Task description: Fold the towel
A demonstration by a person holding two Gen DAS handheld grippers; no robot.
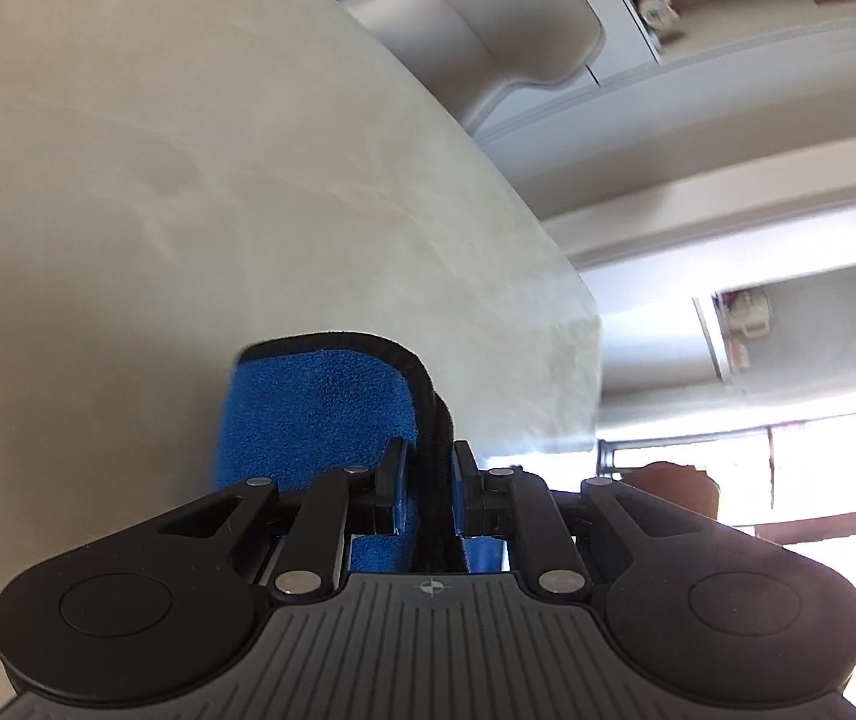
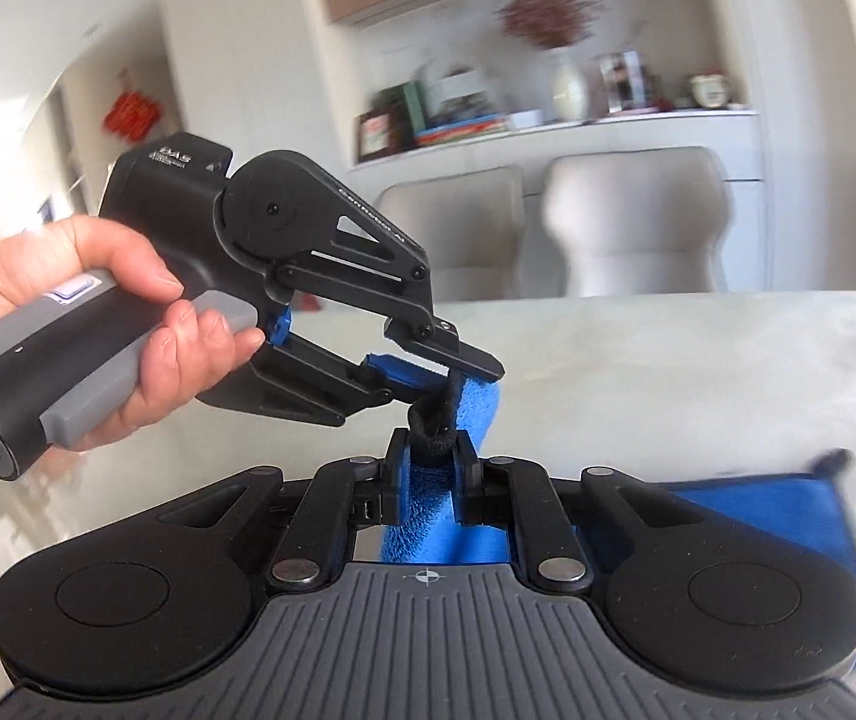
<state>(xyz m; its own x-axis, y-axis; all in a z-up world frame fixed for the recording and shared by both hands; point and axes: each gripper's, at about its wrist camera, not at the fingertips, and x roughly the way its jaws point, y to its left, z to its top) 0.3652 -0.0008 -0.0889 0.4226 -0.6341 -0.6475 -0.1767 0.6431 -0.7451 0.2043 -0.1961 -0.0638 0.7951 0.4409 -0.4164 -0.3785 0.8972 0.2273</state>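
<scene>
I see a pale, marbled table (image 2: 698, 372) filling the lower half of my right wrist view, and the same surface sweeps across the left of the left wrist view. Behind it, at centre right, two light upholstered chairs (image 2: 632, 222) stand side by side. Above them a white shelf (image 2: 578, 126) carries blurred books (image 2: 458, 126), a pale vase (image 2: 569, 87) with reddish sprigs, and small items I cannot make out. A red hanging ornament (image 2: 128, 111) shows at upper left.
</scene>
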